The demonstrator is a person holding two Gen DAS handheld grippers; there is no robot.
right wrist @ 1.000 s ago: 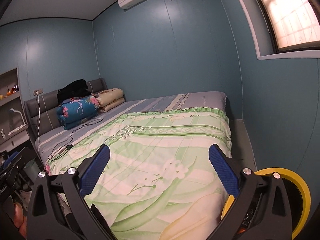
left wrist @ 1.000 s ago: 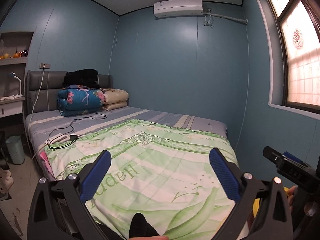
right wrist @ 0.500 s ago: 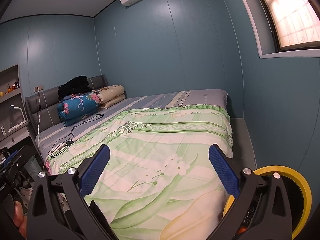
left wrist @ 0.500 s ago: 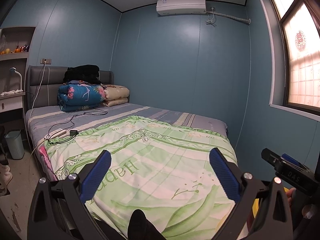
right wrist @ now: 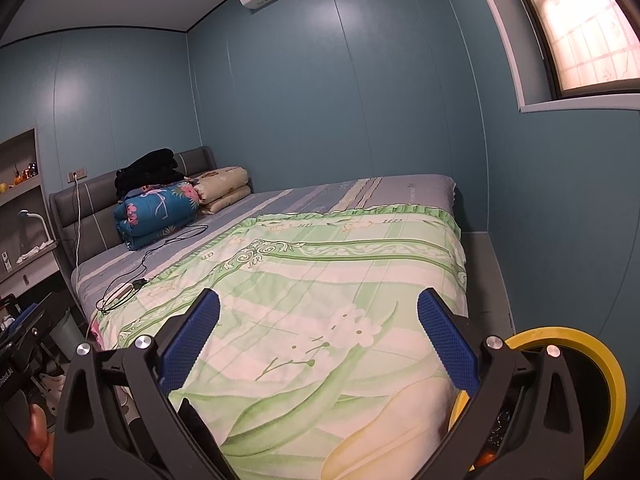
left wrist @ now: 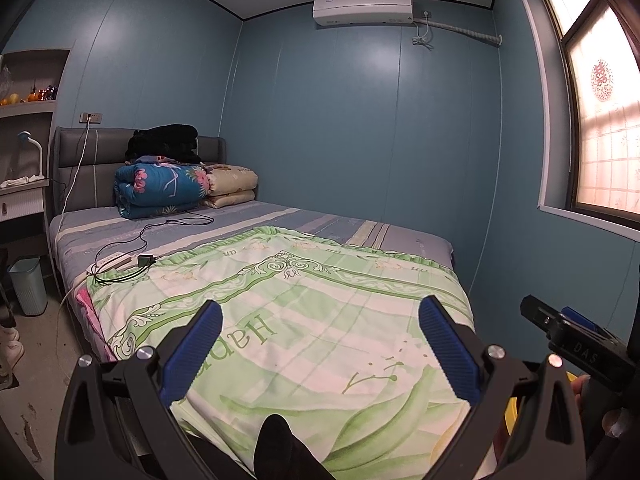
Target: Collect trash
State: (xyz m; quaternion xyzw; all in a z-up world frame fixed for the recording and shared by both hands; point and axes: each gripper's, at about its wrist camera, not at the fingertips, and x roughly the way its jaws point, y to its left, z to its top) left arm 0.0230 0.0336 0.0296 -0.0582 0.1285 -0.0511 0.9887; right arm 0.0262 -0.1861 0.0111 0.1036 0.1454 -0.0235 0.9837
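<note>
My left gripper (left wrist: 320, 344) is open above the near end of a bed, with nothing between its blue pads (left wrist: 196, 350). My right gripper (right wrist: 318, 340) is open too, over the same green floral quilt (right wrist: 320, 280), and also holds nothing. A yellow-rimmed bin (right wrist: 608, 380) stands on the floor at the bed's near right corner, partly behind the right finger, with small orange bits inside. No loose trash shows on the quilt. The right gripper's body (left wrist: 576, 346) shows at the right edge of the left wrist view, with a hand below it.
A power strip and black cables (left wrist: 120, 262) lie on the bed's left side. Folded quilts and pillows (left wrist: 164, 190) are stacked at the headboard. A pale blue bin (left wrist: 26, 286) stands on the floor left of the bed. A dark shape (left wrist: 276, 448) rests at the quilt's near edge.
Both views have drifted only slightly, with the room sitting a little higher in frame. Both grippers stay open and hold nothing.
</note>
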